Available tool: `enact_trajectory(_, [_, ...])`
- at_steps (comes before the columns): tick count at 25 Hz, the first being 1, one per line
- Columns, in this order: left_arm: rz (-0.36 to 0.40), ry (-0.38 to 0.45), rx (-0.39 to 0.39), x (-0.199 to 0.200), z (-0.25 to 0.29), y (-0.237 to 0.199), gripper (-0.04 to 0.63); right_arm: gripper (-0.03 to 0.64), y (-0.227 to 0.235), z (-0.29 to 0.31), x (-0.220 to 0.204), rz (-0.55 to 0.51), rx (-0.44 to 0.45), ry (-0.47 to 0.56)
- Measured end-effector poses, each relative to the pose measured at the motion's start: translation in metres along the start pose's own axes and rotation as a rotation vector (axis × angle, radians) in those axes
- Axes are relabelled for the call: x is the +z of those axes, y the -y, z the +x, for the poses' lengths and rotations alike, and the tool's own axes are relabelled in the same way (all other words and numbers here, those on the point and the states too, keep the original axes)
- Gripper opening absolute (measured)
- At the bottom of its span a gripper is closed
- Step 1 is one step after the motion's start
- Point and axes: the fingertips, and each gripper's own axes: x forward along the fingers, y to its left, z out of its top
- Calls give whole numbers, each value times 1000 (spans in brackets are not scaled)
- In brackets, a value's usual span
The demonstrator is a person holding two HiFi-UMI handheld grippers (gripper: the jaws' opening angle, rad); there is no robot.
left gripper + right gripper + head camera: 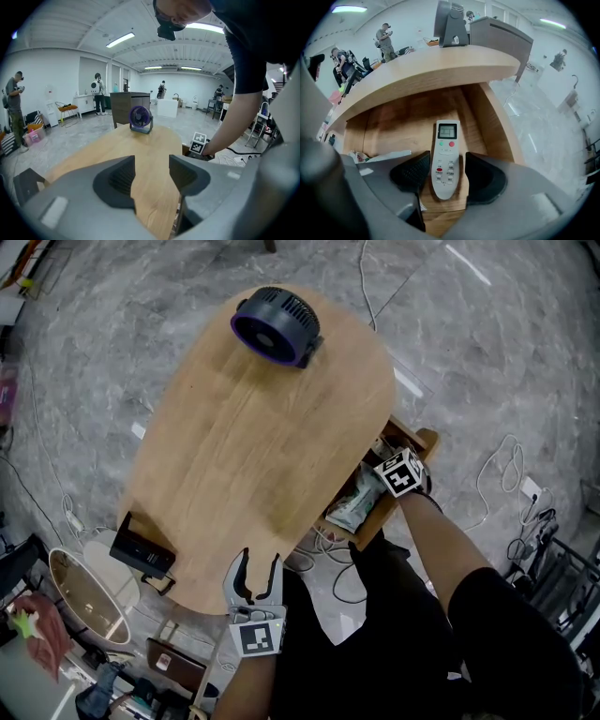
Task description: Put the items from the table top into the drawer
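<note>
2 grippers, 1 remote (446, 140), 1 fan (274, 324), 1 black box (142, 556), 1 packet (354, 507). The desk (253, 456) is light wood w/ round ends. The floor (487, 343) is grey stone w/ cables (502, 470), in a big white room w/ a few ppl far off.

The fan sits at the desk's far end & the black box at its near left corner. The drawer (427, 439) is open at the desk's right edge. The remote lies flat on the drawer floor, packet near it. It's white, w/ a small screen, green & red btns, rows of little btns.

R gripper (447, 164): fingers apart either side of the remote, not squeezing. L gripper (261, 557): over the desk's near edge, fingers apart, holding nothing.
</note>
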Motion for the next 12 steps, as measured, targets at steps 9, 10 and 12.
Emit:
enact_trajectory(9, [31,9,-29,5,-7,5,234,265,-1,-39,4,39,-34,69])
enact_trajectory(10, [41,11,-37,7,-10,6,234,263,-3,-47,3,44,-35,80])
enact_trajectory(12, [66,20,-53,11,-12,7,234,256,-4,-64,3,48,-45,104])
